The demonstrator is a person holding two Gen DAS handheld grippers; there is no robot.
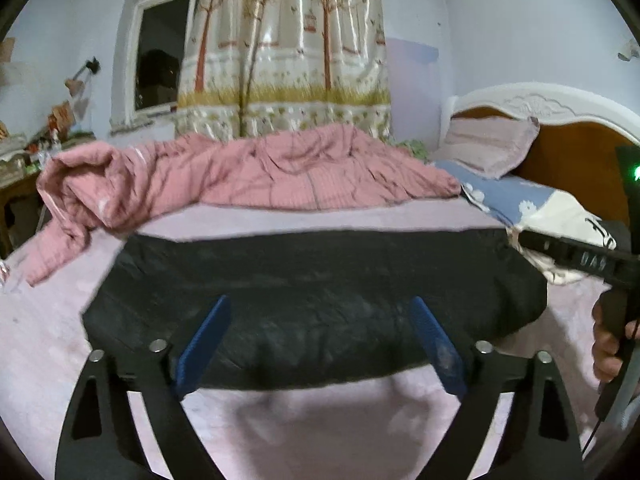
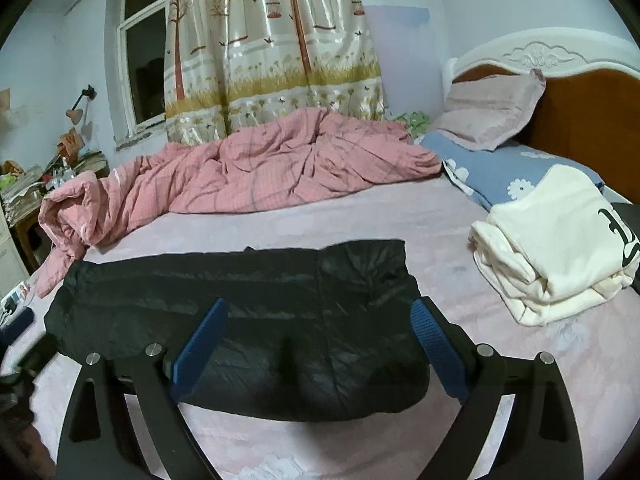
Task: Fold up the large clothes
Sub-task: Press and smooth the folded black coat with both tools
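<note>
A cluttered side table (image 2: 28,196) stands at the far left beside the bed (image 2: 360,216), below a window (image 2: 146,56) partly covered by a tree-printed curtain (image 2: 272,52). A crumpled pink quilt (image 2: 248,168) lies along the far side of the pink sheet. In the foreground, a black padded garment (image 2: 240,320), folded into a wide flat bundle, rests on the sheet near the bed's front edge. The left gripper (image 1: 320,340) hangs over the garment's near edge with its blue fingers (image 1: 204,344) spread wide and nothing pinched between them. The right gripper (image 2: 320,344) hangs likewise over the garment's right portion, jaws wide apart, empty. Farther right, a folded cream garment (image 2: 560,252) lies apart from the black one, just in front of a blue flowered pillow (image 2: 500,164) and a pink pillow (image 2: 492,112) propped against the headboard (image 2: 580,112). In the left wrist view, a hand (image 1: 608,344) on the other gripper's handle appears at the right edge.
</note>
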